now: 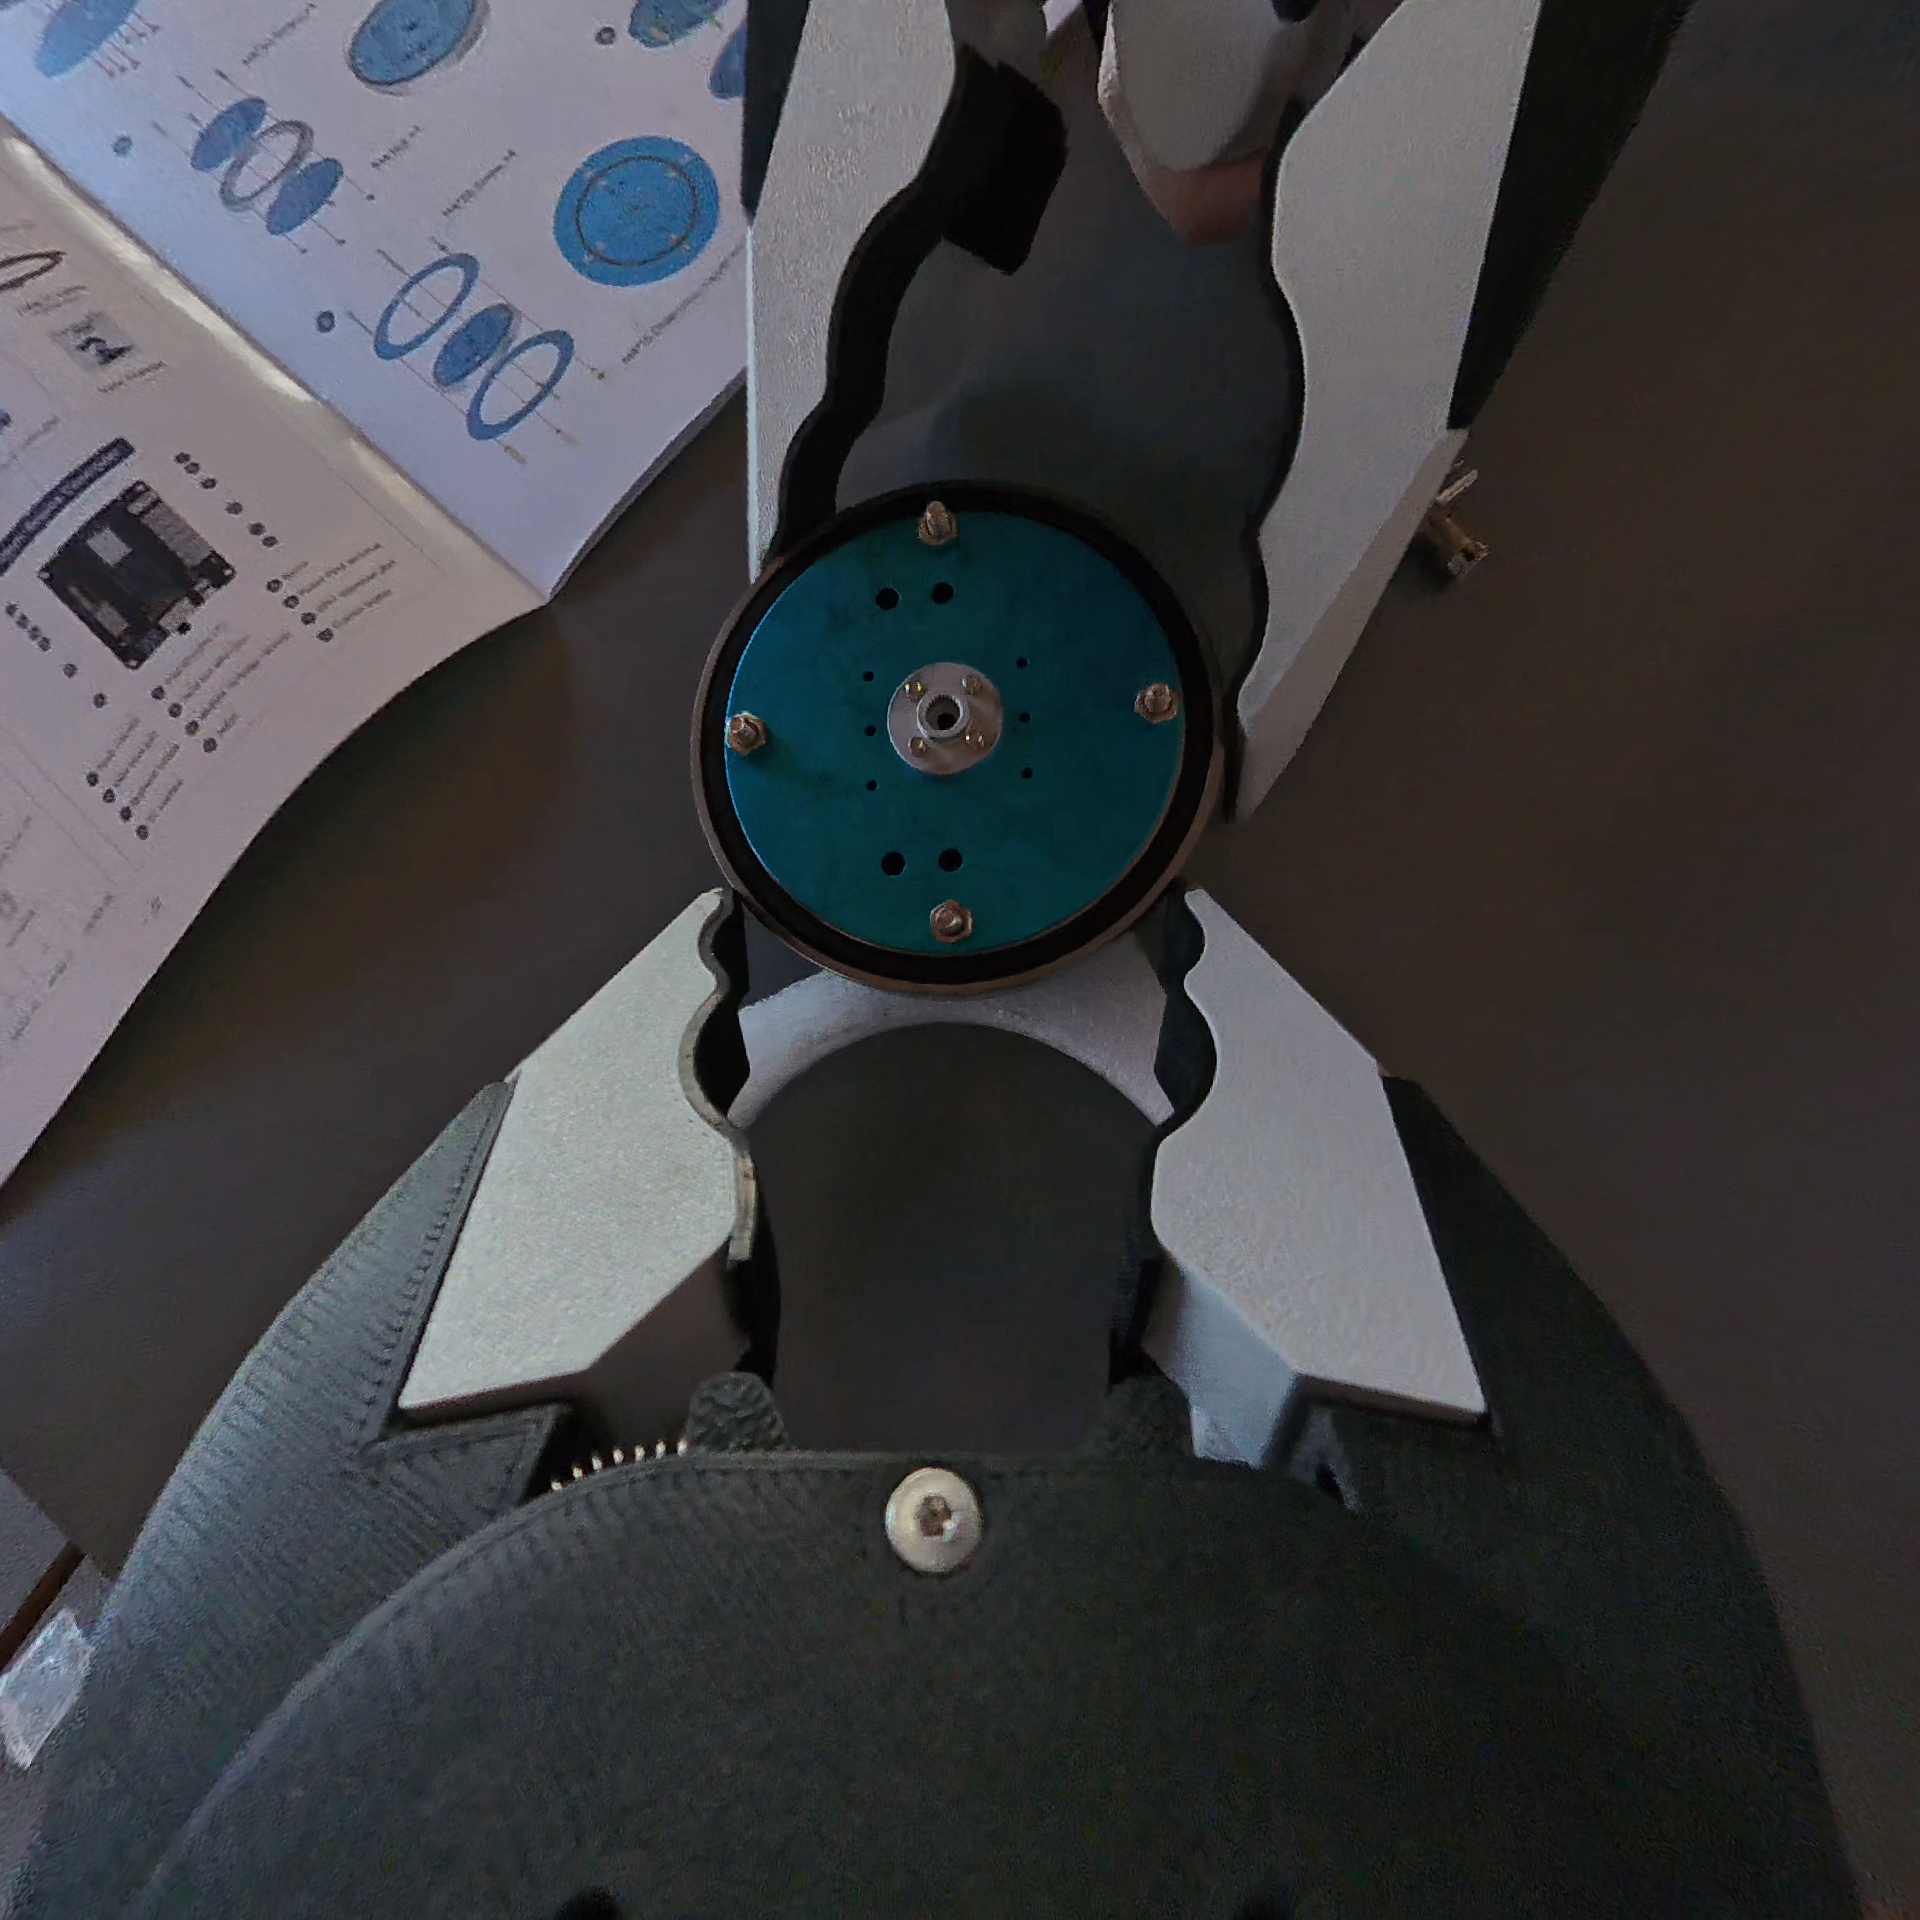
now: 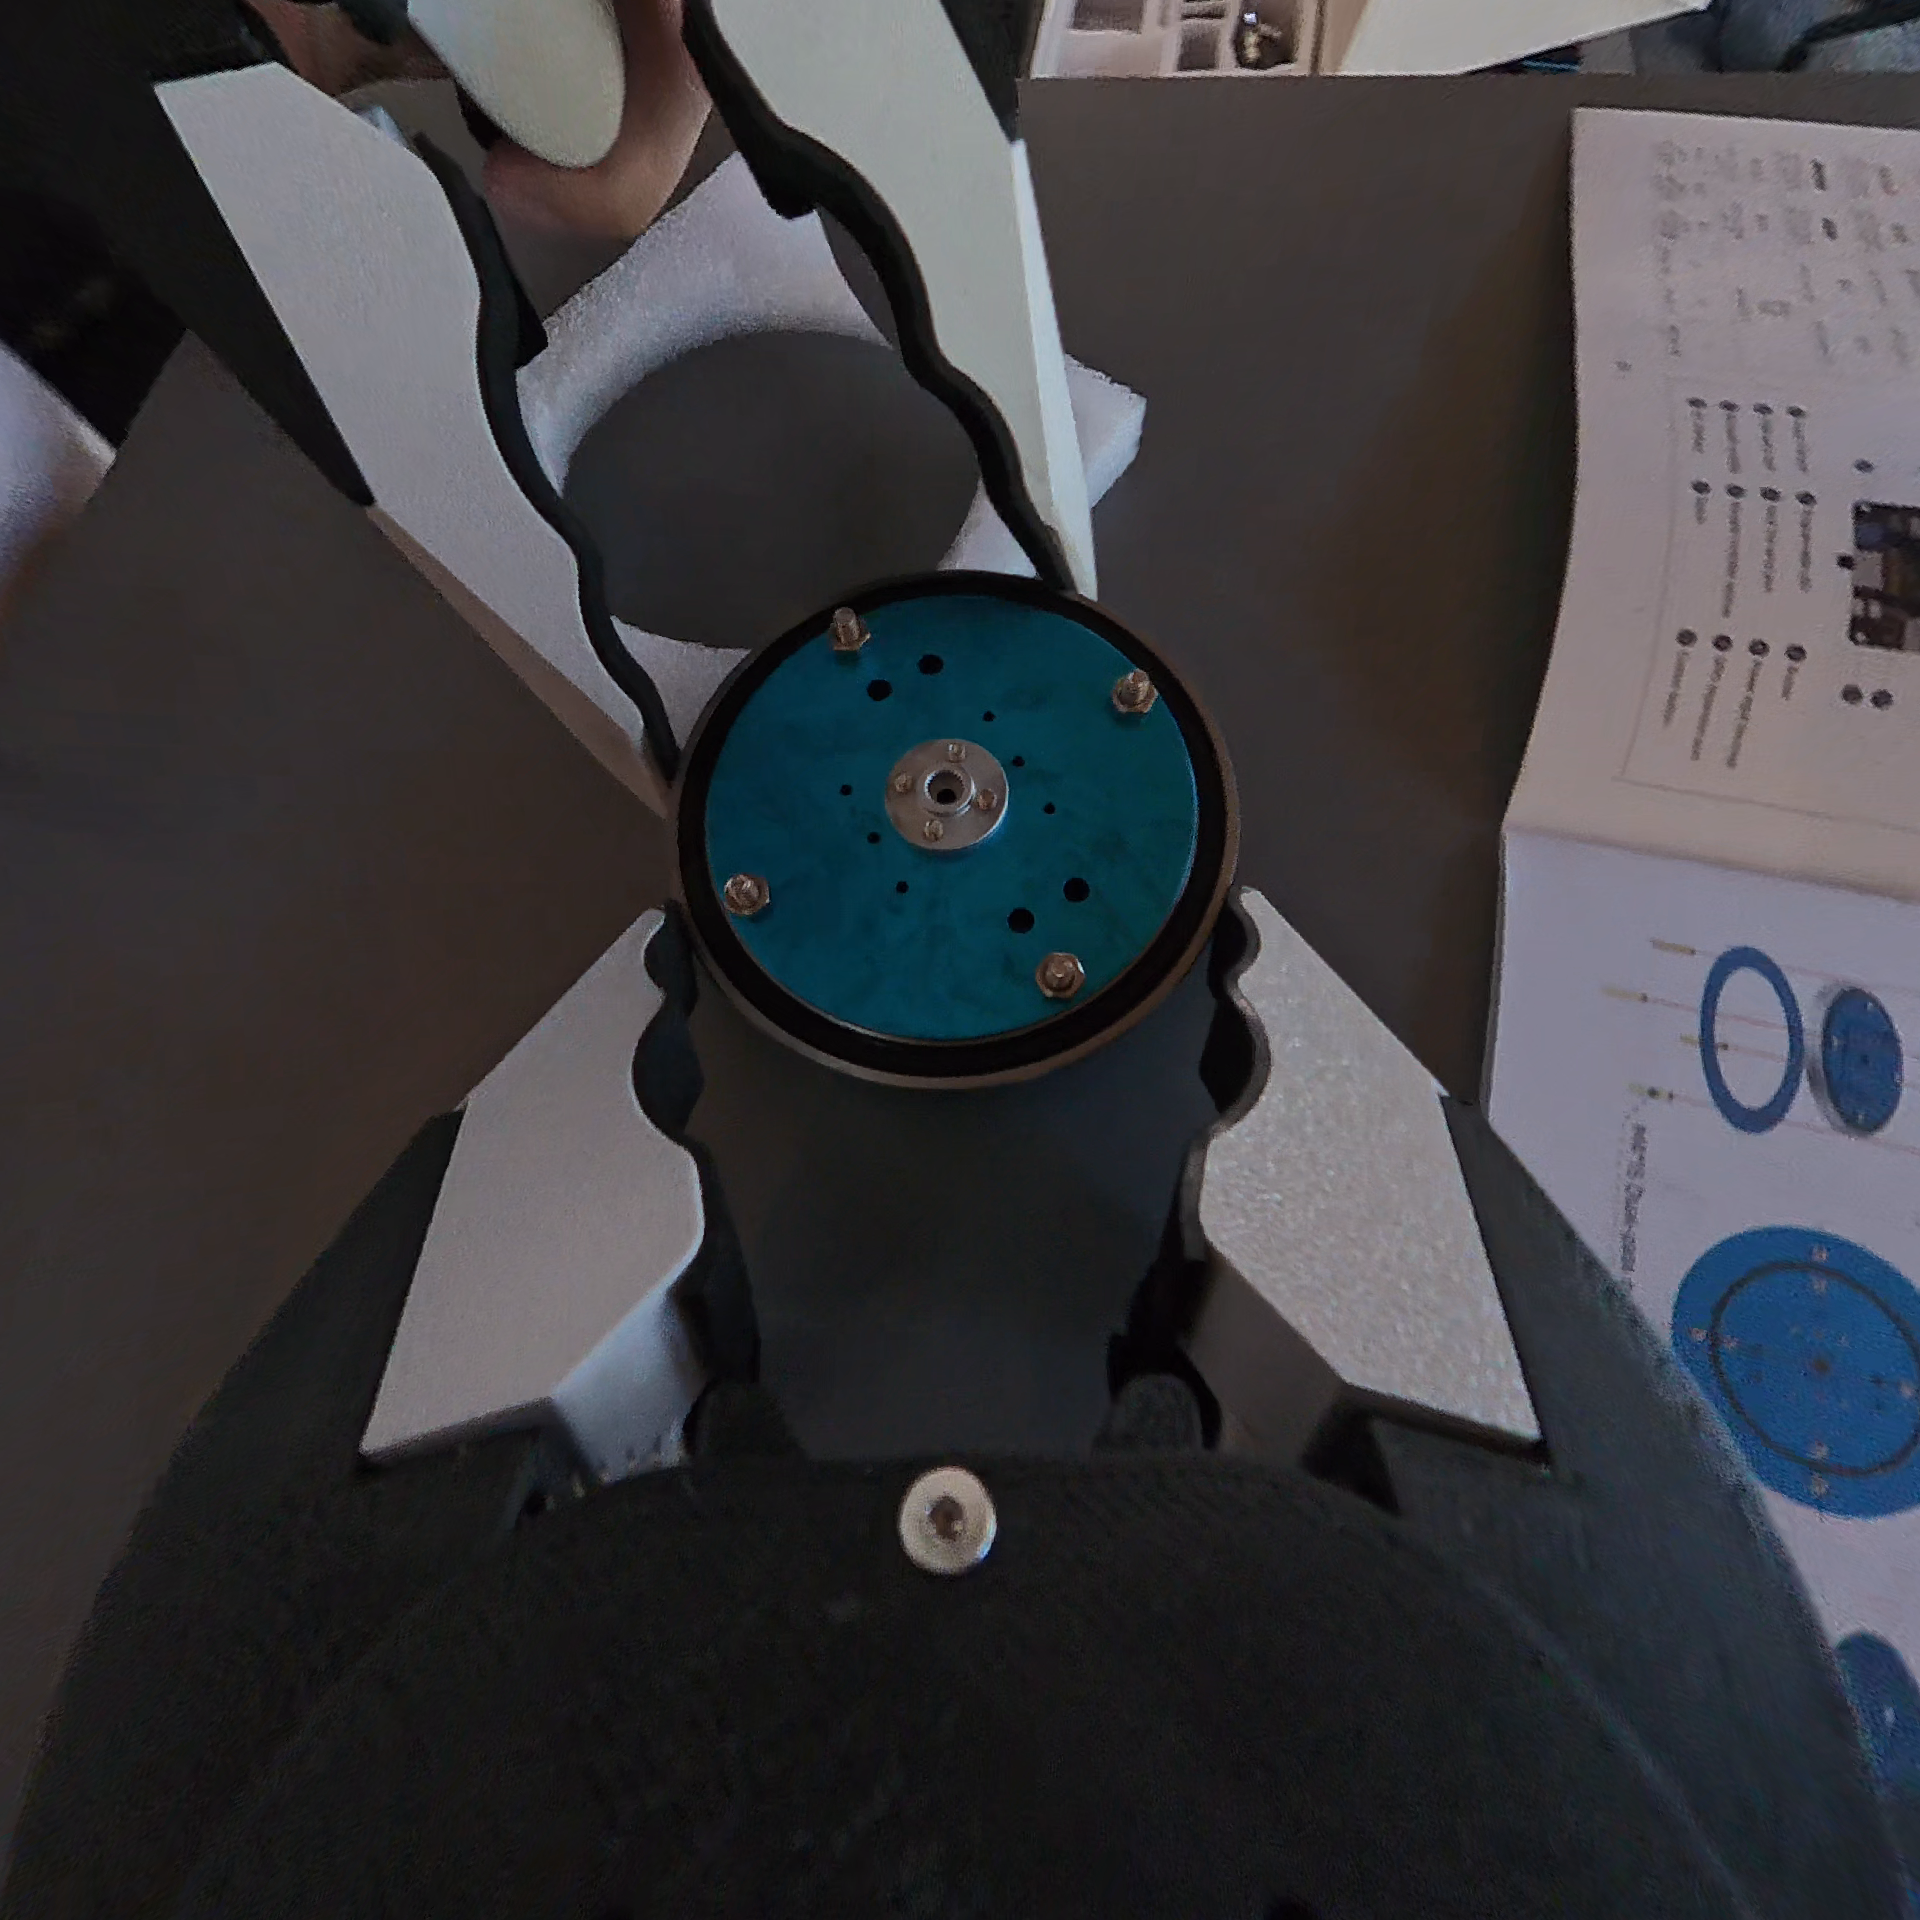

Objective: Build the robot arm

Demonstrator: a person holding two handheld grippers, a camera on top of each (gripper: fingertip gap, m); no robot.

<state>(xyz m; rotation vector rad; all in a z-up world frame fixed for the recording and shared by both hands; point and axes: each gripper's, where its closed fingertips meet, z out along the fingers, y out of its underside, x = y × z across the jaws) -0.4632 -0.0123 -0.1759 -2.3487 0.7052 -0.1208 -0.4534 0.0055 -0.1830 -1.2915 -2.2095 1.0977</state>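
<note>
A round wheel [image 1: 831, 810] has a blue face, a black rim, several brass screws and a silver hub. It sits between both grippers, which point at each other. My right gripper [image 2: 951, 914] is clamped across the wheel [image 2: 831, 935] near its widest part; in the left wrist view it [image 1: 1008, 681] comes in from the top. My left gripper [image 1: 951, 909] is spread wide, its tips beside the wheel's near rim; whether they press on it is unclear. In the right wrist view it [image 2: 873, 681] comes in from the top.
A white foam block [image 2: 727, 260] with a round hole lies under and behind the wheel, showing as an arc [image 1: 935, 1023]. An open instruction booklet [image 1: 260, 727] [image 2: 1714, 1143] lies on the dark table [image 1: 1558, 935]. A small metal part [image 1: 1455, 530] lies nearby. An open box [image 2: 1195, 42] stands at the back.
</note>
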